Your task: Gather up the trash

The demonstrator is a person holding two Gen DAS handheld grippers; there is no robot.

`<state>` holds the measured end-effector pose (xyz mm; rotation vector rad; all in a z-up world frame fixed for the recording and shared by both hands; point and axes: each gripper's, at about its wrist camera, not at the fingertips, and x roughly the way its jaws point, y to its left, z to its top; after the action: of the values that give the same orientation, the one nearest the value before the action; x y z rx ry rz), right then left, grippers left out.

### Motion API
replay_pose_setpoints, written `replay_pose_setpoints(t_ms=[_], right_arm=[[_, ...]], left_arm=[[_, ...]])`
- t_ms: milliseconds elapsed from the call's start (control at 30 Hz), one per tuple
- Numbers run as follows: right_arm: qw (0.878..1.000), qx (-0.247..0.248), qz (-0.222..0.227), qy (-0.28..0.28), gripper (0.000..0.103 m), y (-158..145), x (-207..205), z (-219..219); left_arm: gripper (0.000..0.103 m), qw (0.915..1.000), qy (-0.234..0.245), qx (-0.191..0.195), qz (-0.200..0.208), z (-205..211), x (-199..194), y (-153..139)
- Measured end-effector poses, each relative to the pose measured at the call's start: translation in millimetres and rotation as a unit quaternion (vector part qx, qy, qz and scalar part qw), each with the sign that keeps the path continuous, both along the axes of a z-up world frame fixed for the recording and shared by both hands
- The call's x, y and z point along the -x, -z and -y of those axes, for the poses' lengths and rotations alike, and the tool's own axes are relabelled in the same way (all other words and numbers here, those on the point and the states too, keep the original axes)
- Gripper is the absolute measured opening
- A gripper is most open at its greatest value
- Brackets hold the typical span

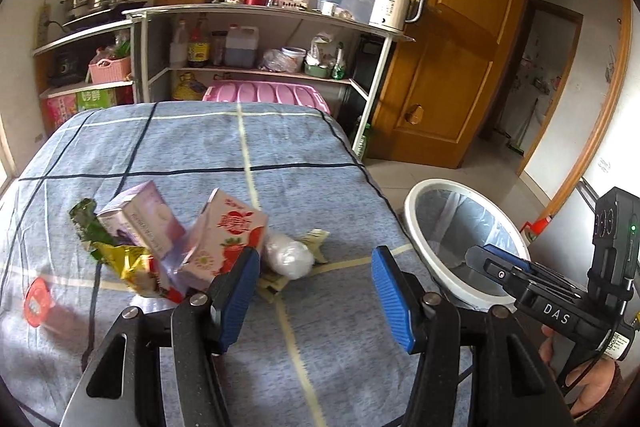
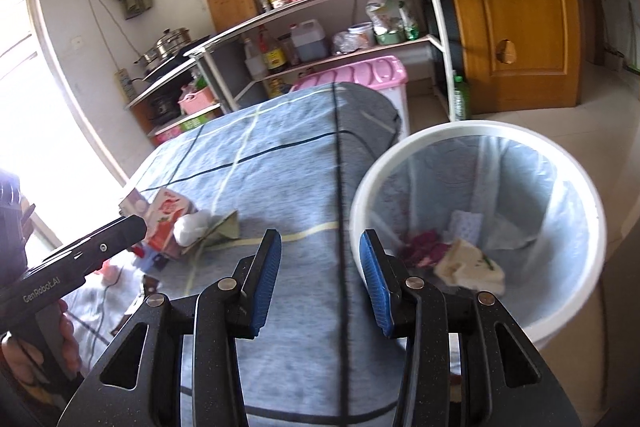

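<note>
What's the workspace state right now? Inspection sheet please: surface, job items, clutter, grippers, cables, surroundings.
Surface: blue checked cloth, wrinkled, covering the table.
Job's things: strawberry carton, purple carton, green-gold wrappers, white wad and red lid lie on the cloth; white bin, bag-lined, beside the table, already holds scraps.
Clutter: nothing seen beyond the trash.
Grippers: left gripper open, empty; right gripper open, empty.
Cables: nothing seen on the table.
Surroundings: shelving with bottles and white kettle; wooden door.

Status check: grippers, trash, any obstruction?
Left gripper and right gripper open, empty. Cartons and wrappers on table; bin partly filled. Path clear.
</note>
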<state>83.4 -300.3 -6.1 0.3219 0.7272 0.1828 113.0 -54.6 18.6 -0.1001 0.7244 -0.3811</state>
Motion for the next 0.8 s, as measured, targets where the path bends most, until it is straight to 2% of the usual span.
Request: replay_pose_setpoints(t_ms=[433,600,800], right_arm=[[0.996,-0.001,-0.014,-0.084,0.043,14.7,-28.9,-72.7],[0.993,0.019,-0.005,-0.116,0.048,14.7,-43.7,-99.2],[0.989,0.056,-0.004,-0.135,0.049,18.0,-59.1,-125.9]], left_arm=[[0.059,0.9953,-0.096,-0.001,-0.012,-89.2,5.7,14.1],[0.059,0.992,-0.126,0.003,-0.008,-116.2,11.7,17.5],[0.063,0.9862,-0.165,0.005,-0.019,-150.8,13.7,26.4]])
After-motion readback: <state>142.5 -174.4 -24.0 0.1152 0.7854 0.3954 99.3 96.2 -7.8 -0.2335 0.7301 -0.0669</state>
